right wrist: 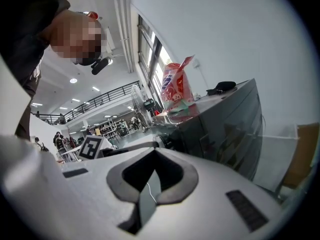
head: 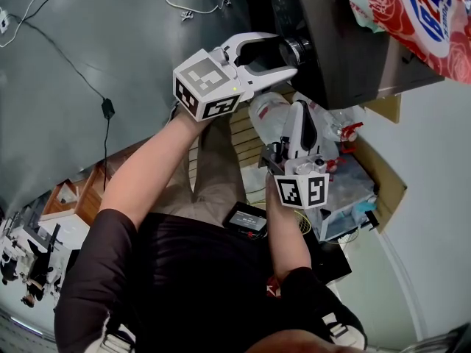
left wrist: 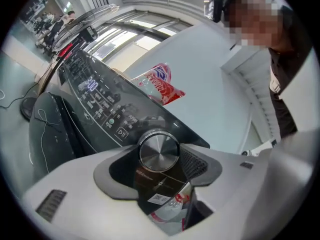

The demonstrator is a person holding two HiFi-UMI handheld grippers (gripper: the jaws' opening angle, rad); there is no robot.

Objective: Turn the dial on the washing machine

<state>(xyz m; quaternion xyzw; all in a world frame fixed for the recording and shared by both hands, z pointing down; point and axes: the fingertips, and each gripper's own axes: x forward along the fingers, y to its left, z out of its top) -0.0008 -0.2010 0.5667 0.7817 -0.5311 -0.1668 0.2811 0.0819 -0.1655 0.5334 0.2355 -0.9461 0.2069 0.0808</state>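
Observation:
The round metal dial (left wrist: 159,150) sticks out of the washing machine's (head: 346,57) dark control panel (left wrist: 100,104). My left gripper (left wrist: 159,160) is shut on the dial, with a dark pad on each side of it. In the head view the left gripper (head: 288,54) reaches up to the dial (head: 297,49) at the machine's front edge. My right gripper (head: 299,110) hangs lower, pointing up beside the machine and apart from it. From its own camera the right gripper (right wrist: 150,186) is shut with nothing between its jaws.
A red and white detergent bag (head: 419,13) lies on top of the machine. Below are a plastic bottle (head: 271,116), a cardboard box (head: 384,176) of clutter and a black device (head: 246,219). A black cable (head: 73,65) runs over the grey floor at left.

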